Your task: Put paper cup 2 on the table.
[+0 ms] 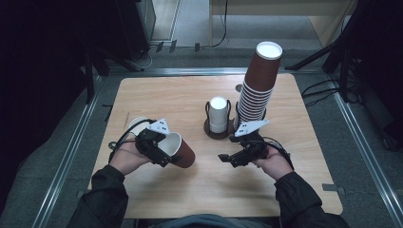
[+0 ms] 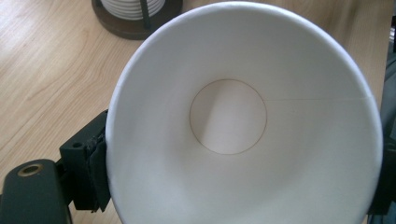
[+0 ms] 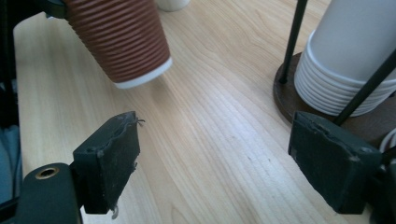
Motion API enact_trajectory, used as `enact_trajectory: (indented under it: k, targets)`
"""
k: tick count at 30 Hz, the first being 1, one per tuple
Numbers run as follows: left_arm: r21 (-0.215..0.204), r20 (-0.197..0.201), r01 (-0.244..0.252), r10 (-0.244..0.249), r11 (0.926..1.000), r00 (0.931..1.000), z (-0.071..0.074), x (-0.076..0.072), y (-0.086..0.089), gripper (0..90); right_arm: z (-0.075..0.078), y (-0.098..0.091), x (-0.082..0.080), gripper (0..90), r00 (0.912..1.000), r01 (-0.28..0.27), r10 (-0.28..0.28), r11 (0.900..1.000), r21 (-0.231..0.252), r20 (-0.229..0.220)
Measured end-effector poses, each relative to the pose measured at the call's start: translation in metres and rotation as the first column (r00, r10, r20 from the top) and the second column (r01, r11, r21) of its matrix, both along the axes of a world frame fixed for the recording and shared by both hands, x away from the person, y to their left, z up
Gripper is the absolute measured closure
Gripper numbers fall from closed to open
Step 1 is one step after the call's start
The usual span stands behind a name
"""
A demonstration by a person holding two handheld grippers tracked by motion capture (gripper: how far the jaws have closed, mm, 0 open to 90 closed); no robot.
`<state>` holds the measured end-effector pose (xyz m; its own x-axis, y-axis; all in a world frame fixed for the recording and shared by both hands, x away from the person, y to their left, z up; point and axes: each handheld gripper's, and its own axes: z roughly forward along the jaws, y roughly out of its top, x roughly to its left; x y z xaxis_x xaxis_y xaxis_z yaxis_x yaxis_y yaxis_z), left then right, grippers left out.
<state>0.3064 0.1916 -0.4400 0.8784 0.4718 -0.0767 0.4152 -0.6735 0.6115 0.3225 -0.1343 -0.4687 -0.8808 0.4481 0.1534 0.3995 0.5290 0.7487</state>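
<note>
One brown cup (L gripper), two stacks

Beyond the wooden table, grey floor carries cables; pale furniture stands farther back, the sides dark.

This looks like a lab recording bay. A wooden table stands alone on grey floor inside metal rails. Beyond the grippers, loose cables and dark stands ring it.
</note>
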Motion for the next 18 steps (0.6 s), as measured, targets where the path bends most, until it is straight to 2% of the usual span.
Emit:
enact_trajectory:
  k: [4, 10, 18]
  targets:
    - [0.013, 0.002, -0.002, 0.002, 0.9999, 1.0, 0.001, -0.001, 0.006, 9.4, -0.001, -0.001, 0.001, 16.6, 0.9996, -0.003, 0.004, 0.9998, -0.017, 0.028]
    - [0.016, -0.004, -0.015, 0.015, 0.9997, 0.9999, 0.002, -0.002, 0.019, 9.2, 0.0, -0.004, 0.004, 16.8, 0.9995, 0.009, -0.009, 1.0, 0.0, 0.03]
    - [0.036, -0.011, -0.033, 0.033, 0.9988, 0.9994, 0.001, -0.003, 0.034, 9.1, 0.0, -0.005, 0.007, 18.9, 0.9995, -0.004, 0.004, 1.0, 0.006, 0.031]
